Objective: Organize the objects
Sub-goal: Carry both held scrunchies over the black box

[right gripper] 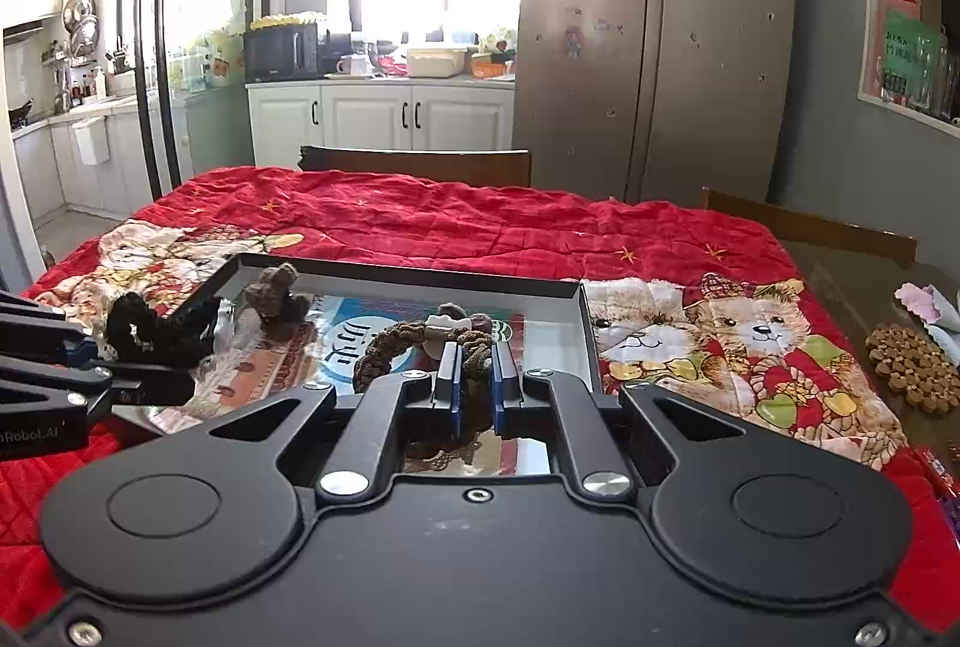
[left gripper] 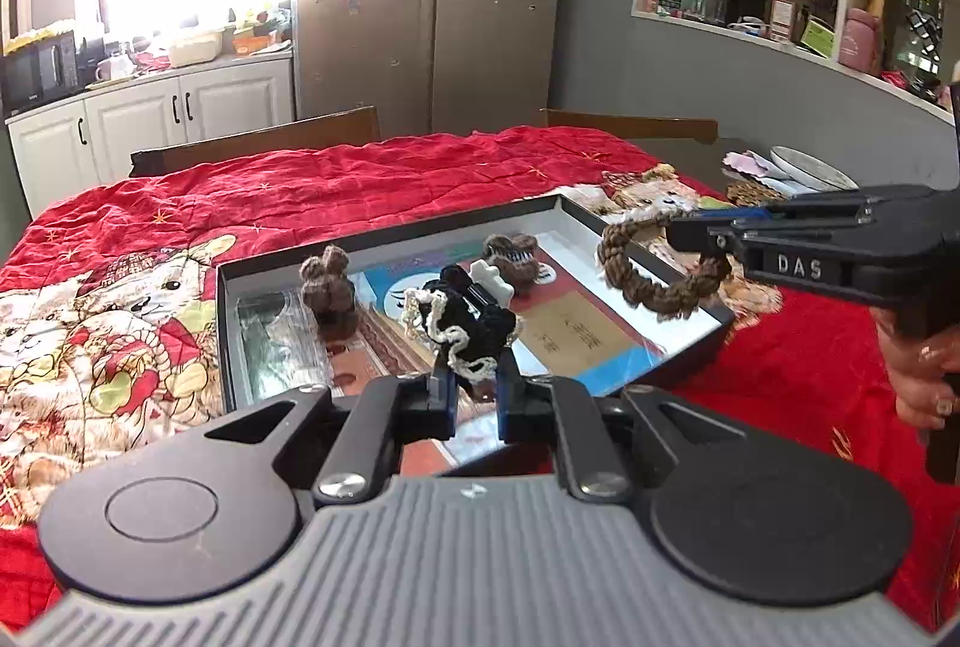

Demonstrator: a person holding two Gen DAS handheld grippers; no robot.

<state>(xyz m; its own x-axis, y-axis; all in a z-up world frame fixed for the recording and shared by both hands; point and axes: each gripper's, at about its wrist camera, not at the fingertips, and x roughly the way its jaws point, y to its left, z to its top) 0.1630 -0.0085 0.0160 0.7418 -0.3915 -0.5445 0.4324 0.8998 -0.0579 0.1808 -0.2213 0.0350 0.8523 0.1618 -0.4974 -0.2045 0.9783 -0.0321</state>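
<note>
Brown braided ring point(left gripper: 663, 267): knitted loop, right of centre in the left wrist view, clamped in the right gripper point(left gripper: 690, 233), lettered "DAS", above the tray's right edge.
Black crocheted piece point(left gripper: 465, 326): cream-trimmed, centre frame, pinched by the left gripper point(left gripper: 474, 347), over the tray.
Black-rimmed tray point(left gripper: 227, 323): holds a brown knitted figure point(left gripper: 327, 290), a white-barred brown clip point(left gripper: 510, 263) and printed sheets.
Red quilt point(left gripper: 360, 179): cartoon animals.
</note>
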